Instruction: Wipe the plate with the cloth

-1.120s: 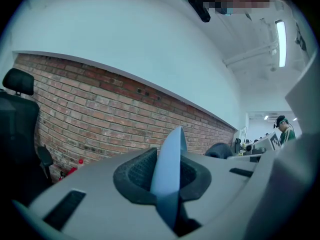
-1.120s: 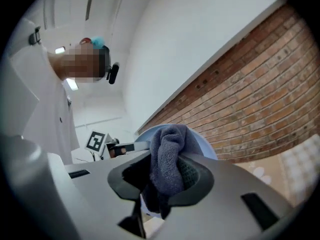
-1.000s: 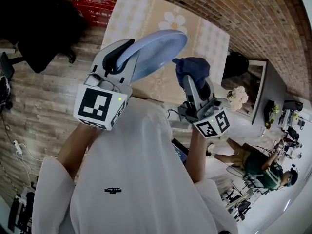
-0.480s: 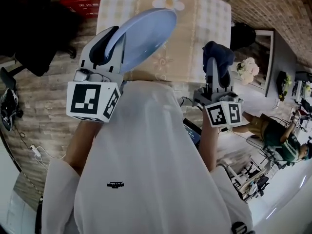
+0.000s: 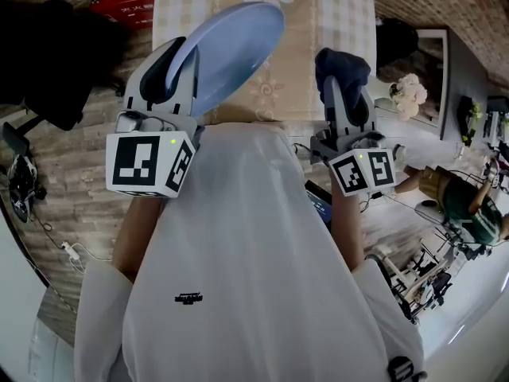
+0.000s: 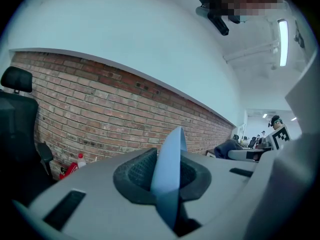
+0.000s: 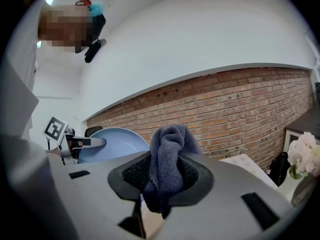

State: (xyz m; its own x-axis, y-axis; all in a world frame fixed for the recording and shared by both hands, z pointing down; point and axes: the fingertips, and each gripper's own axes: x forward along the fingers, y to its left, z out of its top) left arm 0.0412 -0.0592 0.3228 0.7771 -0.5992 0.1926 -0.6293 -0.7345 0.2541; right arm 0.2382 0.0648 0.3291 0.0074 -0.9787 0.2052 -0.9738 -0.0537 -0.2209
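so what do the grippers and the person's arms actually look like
The left hand-held gripper and the right hand-held gripper have light grey moulded bodies with black mesh-textured pads. Each carries a white cube printed with black square markers and a small green light. The person wears a white short-sleeved T-shirt with a tiny black chest print.

Brick wall [image 6: 100, 109], plank floor [image 5: 64, 189], table [image 5: 342, 14] in floral cloth

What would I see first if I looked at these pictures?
Probably the big pale blue plate, held up by its rim in the left gripper above the flowery table. Next comes the dark blue cloth pinched in the right gripper, off to the plate's right and not touching it.
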